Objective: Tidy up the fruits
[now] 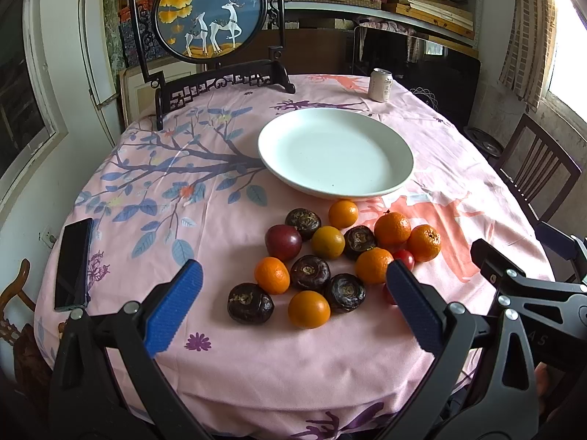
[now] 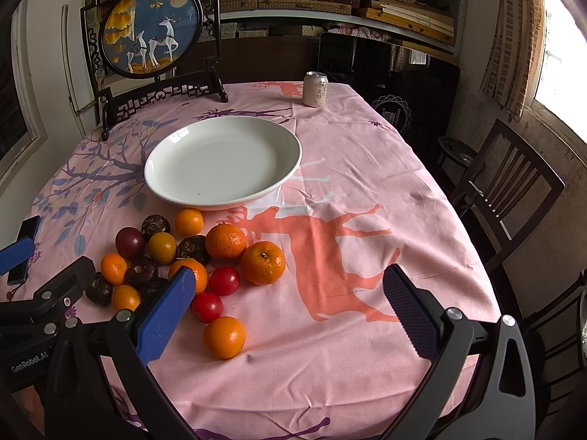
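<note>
While one plate (image 2: 154,179) sits bare, five water chestnuts (image 1: 310,272) cluster.

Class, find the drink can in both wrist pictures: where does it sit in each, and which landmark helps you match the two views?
Left wrist view: the drink can stands upright at the table's far edge, upper right of centre, beyond the white plate.
Right wrist view: the drink can stands at the far edge, just right of centre, beyond the plate.
Shared landmark: the round deer screen, left of the can in both.
</note>
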Tool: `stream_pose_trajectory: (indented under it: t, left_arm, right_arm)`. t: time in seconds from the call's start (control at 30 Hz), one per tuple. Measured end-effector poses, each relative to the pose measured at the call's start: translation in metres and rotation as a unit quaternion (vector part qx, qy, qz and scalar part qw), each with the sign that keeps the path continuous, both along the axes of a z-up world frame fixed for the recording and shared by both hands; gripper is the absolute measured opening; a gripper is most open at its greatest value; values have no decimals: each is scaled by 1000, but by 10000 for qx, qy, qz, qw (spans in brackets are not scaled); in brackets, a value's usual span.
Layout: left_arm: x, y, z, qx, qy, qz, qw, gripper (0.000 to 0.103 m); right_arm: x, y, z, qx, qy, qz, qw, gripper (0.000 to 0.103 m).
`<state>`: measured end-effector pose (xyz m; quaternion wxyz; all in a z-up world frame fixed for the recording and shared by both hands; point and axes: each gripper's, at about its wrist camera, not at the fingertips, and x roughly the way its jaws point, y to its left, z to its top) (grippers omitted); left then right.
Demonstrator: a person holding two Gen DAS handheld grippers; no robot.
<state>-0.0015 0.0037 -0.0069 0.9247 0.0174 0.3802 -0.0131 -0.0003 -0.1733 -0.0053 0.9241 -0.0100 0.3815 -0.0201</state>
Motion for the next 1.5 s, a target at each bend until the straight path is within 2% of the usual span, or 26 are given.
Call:
stream_pose_trajectory:
  t: [1.5]
  left_arm:
    - [-1, -1, -6, -24, 61, 14, 10000, 101]
  right_arm:
    - [1, -1, -2, 7, 20, 2, 10000, 102]
